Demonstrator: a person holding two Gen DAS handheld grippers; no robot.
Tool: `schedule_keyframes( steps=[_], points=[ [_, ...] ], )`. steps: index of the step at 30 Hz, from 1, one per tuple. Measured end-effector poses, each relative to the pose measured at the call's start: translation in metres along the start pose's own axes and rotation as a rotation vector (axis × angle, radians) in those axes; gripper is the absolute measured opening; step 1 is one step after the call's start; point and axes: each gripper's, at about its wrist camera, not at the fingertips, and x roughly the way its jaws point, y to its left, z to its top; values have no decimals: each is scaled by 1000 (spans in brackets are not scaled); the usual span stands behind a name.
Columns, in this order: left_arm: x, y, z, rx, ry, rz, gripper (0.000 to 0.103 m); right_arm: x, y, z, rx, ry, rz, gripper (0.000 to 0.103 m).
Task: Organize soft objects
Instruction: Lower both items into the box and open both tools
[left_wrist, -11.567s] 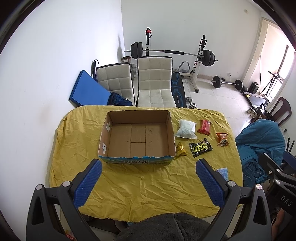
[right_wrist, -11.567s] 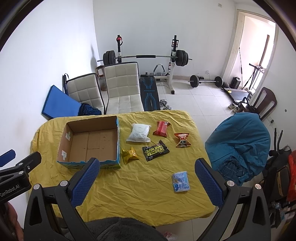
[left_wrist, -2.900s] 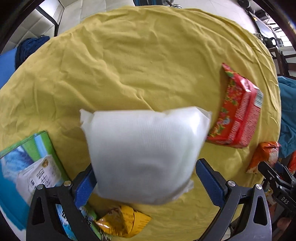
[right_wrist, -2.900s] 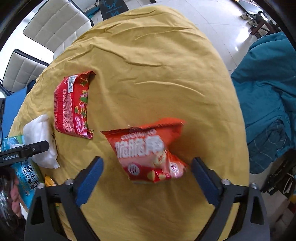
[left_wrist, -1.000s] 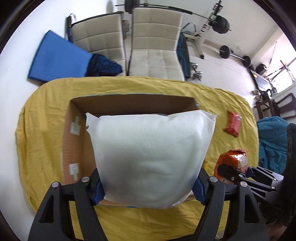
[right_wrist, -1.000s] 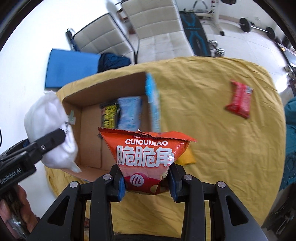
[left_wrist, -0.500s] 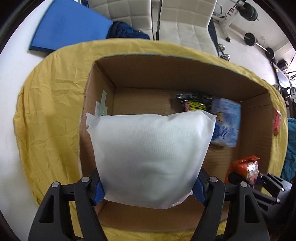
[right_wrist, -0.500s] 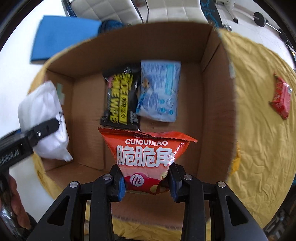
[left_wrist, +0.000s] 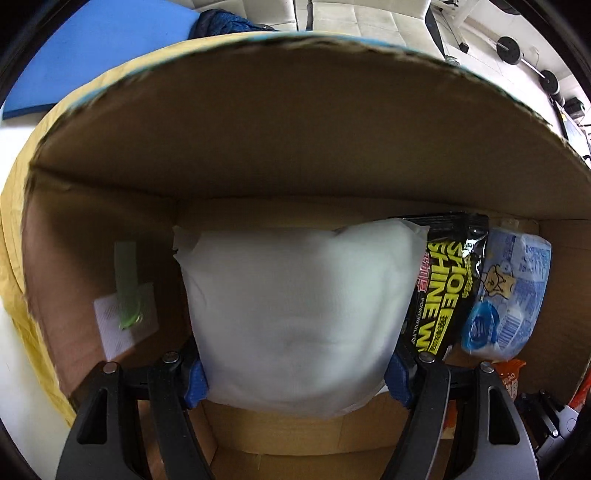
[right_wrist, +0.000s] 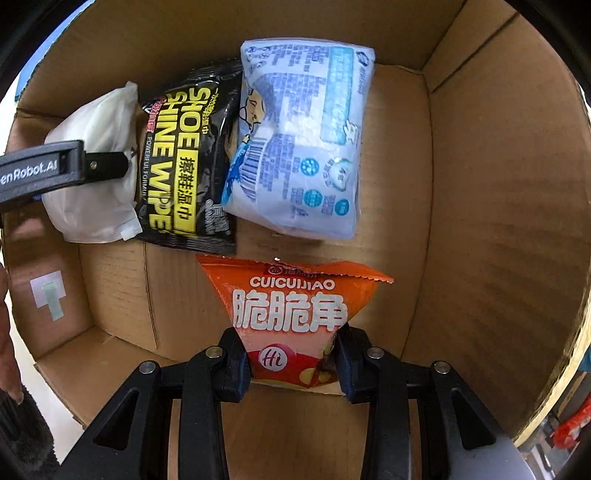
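Note:
My left gripper (left_wrist: 297, 380) is shut on a plump white soft pack (left_wrist: 295, 306), held low inside the cardboard box (left_wrist: 295, 122) by its left wall. In the right wrist view the same white pack (right_wrist: 99, 155) shows at the left with the left gripper's finger (right_wrist: 55, 170) across it. My right gripper (right_wrist: 291, 365) is shut on an orange snack bag (right_wrist: 291, 314), hanging just above the box floor (right_wrist: 388, 258). On that floor lie a black shoe-wipe packet (right_wrist: 181, 166) and a light blue wipes pack (right_wrist: 299, 147), side by side.
The box stands on a table with a yellow cloth (left_wrist: 14, 288). Box walls (right_wrist: 498, 184) close in on all sides of both grippers. White chairs (left_wrist: 369, 14), a blue mat (left_wrist: 92, 44) and weights (left_wrist: 517, 48) lie beyond. A hand's edge (right_wrist: 7, 332) shows at the left.
Both grippers have sunk from above the box to deep inside it, each still carrying its pack. The box floor and the packs on it now fill both views.

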Motion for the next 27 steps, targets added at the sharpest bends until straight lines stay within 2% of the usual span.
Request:
schedule_keyframes(
  steps=[11,14,17,19,21,27],
  points=[
    [0,0,8,9,23,-23,77,6,3,8,-4,35,4,41],
    [4,7,8,3,48,-31,77,14,16,-6,5,39,4,42],
    [1,9,5,2,57,-24,77,15,11,-8,14,49,8,49],
    [-1,10,2,4,57,-17,77,14,4,-12,19,49,14,60],
    [-3,15,-7,4,58,-27,77,12,4,-15,22,45,21,64],
    [-29,19,-22,-9,34,-43,77,-8,8,-26,20,8,21,69]
  ],
)
